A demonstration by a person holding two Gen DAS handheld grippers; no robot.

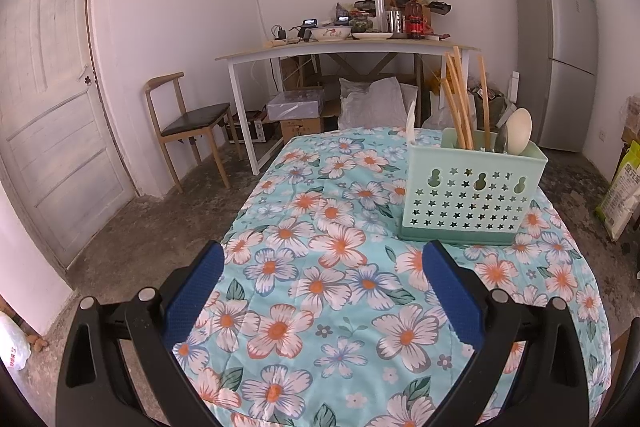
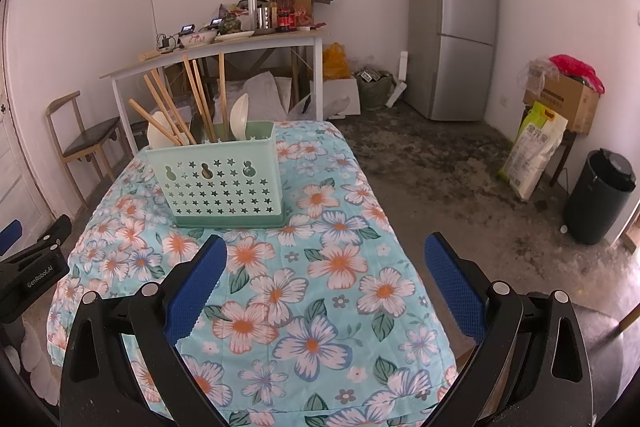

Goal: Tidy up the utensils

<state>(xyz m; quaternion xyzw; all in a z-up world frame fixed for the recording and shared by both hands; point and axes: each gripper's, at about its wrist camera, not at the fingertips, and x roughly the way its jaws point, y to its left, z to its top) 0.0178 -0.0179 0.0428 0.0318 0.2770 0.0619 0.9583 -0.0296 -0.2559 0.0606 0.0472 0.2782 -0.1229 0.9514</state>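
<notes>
Two views share the same room, but only the left wrist view shows the white door [image 1: 52,95] filling its left side, while only the right wrist view shows the black bin [image 2: 600,197] at its right edge and the cardboard box [image 2: 562,99] and rice sack [image 2: 534,149] beside it. Both show the grey fridge [image 1: 560,51] at upper right, the cluttered white side table [image 1: 344,53] against the back wall, and the wooden chair [image 1: 188,123]. A floral-clothed surface [image 1: 320,287] fills the lower middle of each frame. On it stands the mint utensil holder [image 1: 474,187], right of centre in the left view and left of centre in the right view [image 2: 218,179]; it holds upright wooden chopsticks [image 2: 192,99], white spoons [image 2: 238,117] and a darker metal spoon [image 1: 502,139]. The left gripper [image 1: 323,259] and right gripper [image 2: 326,251] hover over the cloth, their blue fingers [image 2: 196,289] spread wide and holding nothing. The left gripper also peeks in at the right view's left edge.
</notes>
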